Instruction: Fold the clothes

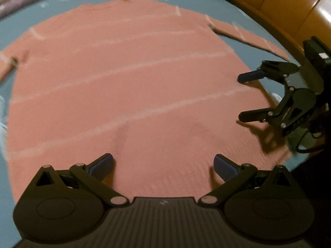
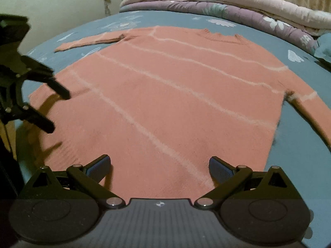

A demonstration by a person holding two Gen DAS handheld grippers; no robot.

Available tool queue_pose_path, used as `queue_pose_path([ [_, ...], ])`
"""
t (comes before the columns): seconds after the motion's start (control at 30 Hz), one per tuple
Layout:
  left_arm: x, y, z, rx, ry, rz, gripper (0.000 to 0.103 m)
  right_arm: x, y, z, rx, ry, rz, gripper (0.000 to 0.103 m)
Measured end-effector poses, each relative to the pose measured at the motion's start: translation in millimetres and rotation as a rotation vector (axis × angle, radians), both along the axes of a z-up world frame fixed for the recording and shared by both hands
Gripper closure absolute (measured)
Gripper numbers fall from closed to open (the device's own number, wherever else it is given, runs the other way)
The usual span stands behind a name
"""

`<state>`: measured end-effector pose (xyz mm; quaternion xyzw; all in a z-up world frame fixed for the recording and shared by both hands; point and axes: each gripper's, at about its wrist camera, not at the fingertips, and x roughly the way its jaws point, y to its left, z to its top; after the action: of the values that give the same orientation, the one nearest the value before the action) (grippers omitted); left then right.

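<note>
While nothing was yet folded, the scene read as follows, each place given relative to the sweater.

Sweater [image 2: 165,95]: lay flat and spread on the bed [image 2: 300,41], both sleeves out to the sides.
Left hand-held gripper [image 1: 163,166]: hovered over the hem, jaws wide apart, holding nothing.
Right hand-held gripper [image 2: 159,168]: hovered over the hem beside the other, released, empty.
Done: garment laid out smooth, as far as could be judged.
Left: every fold, sleeves and body alike.
</note>
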<state>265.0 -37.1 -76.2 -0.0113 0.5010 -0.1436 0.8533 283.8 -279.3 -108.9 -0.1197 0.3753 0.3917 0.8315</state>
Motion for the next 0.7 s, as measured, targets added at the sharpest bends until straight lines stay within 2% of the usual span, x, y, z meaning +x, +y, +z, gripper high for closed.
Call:
queue_pose_path([
  [0.1, 12.0, -4.9, 3.8, 0.004, -0.029, 0.026, 0.001, 18.7, 7.5, 4.5, 0.043, -0.045, -0.039, 0.0],
  [0.23, 25.9, -11.5, -4.8, 0.002, -0.018, 0.028, 0.001, 44.4, 18.0, -2.2, 0.003, -0.064, -0.134, 0.0],
  [0.27, 23.6, -8.7, -8.7, 0.007, 0.001, 0.041, 0.001, 48.6, 18.8, -6.9, -0.028, -0.04, -0.16, 0.0],
  [0.33, 17.3, -4.3, -15.8, 0.026, 0.034, 0.071, 0.001, 43.7, 15.0, -11.6, -0.046, -0.057, -0.183, 0.0],
  [0.43, 3.7, 5.5, -13.8, 0.04, 0.039, 0.091, 0.001, 31.9, 4.3, -14.4, -0.04, -0.055, -0.21, 0.0],
  [0.63, 21.5, 26.4, 1.2, 0.069, -0.023, 0.157, 0.001, 37.7, 13.8, -8.4, -0.068, -0.02, -0.282, 0.0],
  [0.7, 28.4, 32.0, -3.5, 0.054, -0.015, 0.166, 0.001, 47.8, 16.7, -1.1, -0.047, -0.033, -0.287, 0.0],
])
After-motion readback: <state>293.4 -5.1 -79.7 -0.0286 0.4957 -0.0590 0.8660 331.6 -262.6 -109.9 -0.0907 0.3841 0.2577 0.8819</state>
